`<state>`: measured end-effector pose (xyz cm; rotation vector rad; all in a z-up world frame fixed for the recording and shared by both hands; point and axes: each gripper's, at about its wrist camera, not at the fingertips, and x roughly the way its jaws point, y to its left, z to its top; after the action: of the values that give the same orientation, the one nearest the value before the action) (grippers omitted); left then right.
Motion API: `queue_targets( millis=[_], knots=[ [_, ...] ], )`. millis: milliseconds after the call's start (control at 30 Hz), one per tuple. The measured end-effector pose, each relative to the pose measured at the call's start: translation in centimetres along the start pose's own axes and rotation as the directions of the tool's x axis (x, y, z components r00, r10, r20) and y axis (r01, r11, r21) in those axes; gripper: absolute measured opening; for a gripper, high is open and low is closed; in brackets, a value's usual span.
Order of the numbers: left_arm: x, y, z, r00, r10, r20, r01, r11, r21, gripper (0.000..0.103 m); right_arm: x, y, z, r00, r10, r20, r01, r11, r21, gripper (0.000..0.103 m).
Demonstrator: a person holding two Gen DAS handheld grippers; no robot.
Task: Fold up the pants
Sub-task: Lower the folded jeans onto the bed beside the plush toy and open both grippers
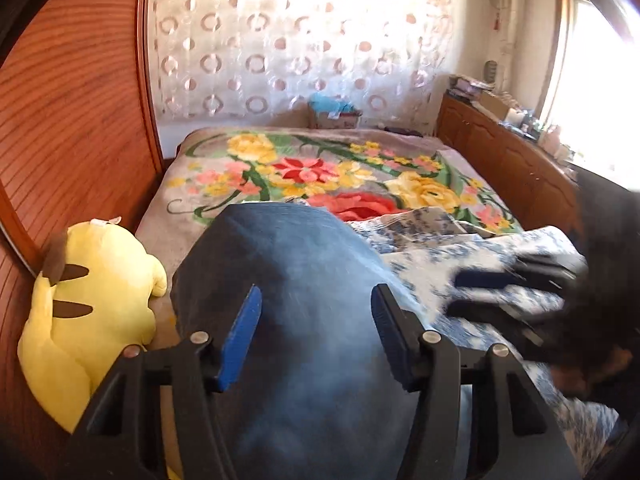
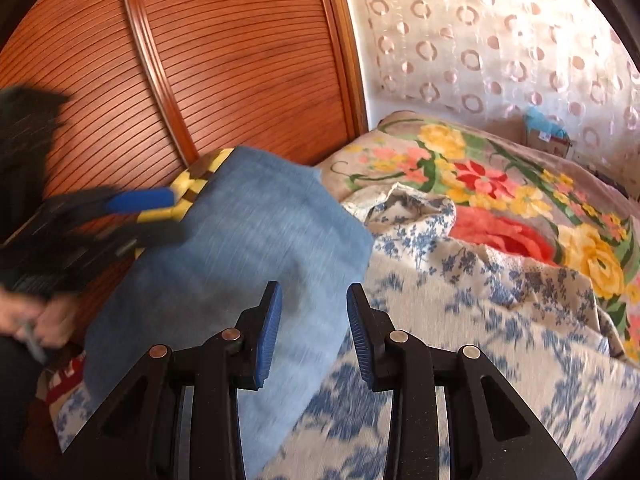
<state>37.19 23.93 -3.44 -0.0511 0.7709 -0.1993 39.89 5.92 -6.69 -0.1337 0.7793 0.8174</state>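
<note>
Left wrist view: left gripper (image 1: pixel 316 308), blue pads spread wide apart, nothing between them, poised over the jeans (image 1: pixel 288 280).
Jeans: blue denim, lying as a long folded slab on the bed (image 1: pixel 160 208), near the bed's left edge, running from the near edge toward the middle. Far end square and flat.
Plush (image 1: pixel 92 312): yellow, brown stripes, at the bed's left edge between jeans and wardrobe (image 1: pixel 72 112); touching or just beside the jeans, cannot tell which.
Sheet (image 1: pixel 440 264): white with blue floral print, crumpled, right of the jeans, partly under them.
Blanket (image 1: pixel 360 172): grey with large red and yellow flowers, covering the far half of the bed.
Right gripper (image 1: pixel 472 292): motion-blurred, over the sheet toward the bed's right edge; pads appear slightly apart.
Curtain (image 1: pixel 304 40): white, ring pattern, behind the bed's far edge. Box (image 1: pixel 336 118) just below it.
Cabinet (image 1: pixel 504 160): wooden, along the bed's right edge, cluttered top.

Right wrist view: right gripper (image 2: pixel 314 328), pads parted, empty, above the jeans' (image 2: pixel 224 264) right edge where it meets the sheet (image 2: pixel 460 320).
Left gripper (image 2: pixel 160 212): blurred, at the jeans' left edge by the plush (image 2: pixel 192 184); jaws open, not on cloth.
Hand (image 2: pixel 44 320): blurred, at lower left.
</note>
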Motion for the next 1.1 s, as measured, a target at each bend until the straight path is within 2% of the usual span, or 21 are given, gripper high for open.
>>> queue_targets(
  millis=[133,233,567,767,833,1100],
  knots=[
    [2.9,1.1,-0.5,0.999,0.017,-0.041,-0.018,1.0,-0.026,0.055,-0.4,0.8,-1.2,1.0,0.009,-0.02,-0.01,1.0,-0.012,0.033],
    [3.1,1.2,-1.0,1.0,0.0,-0.018,-0.001,0.999,-0.047,0.055,-0.4,1.4,-2.0,0.999,0.019,-0.029,-0.019,1.0,-0.008,0.033],
    [3.7,0.8,-1.6,1.0,0.021,0.002,-0.021,1.0,-0.021,0.055,-0.1,3.7,-3.8,0.999,0.027,-0.043,-0.027,1.0,-0.013,0.033],
    [1.3,0.3,-1.4,0.999,0.029,0.016,-0.029,0.999,-0.034,0.057,-1.3,4.2,-4.3,1.0,-0.001,-0.024,0.001,1.0,-0.012,0.033],
    [-0.1,-0.1,-1.5,0.999,0.037,0.029,-0.036,0.999,-0.038,0.066,-2.1,4.4,-4.6,1.0,-0.015,-0.015,0.015,1.0,-0.009,0.033],
    [-6.3,-2.8,-2.5,0.992,0.062,0.11,-0.063,0.998,0.008,0.069,-6.0,5.0,-6.3,0.997,-0.062,0.046,0.061,0.998,0.023,0.033]
  ],
)
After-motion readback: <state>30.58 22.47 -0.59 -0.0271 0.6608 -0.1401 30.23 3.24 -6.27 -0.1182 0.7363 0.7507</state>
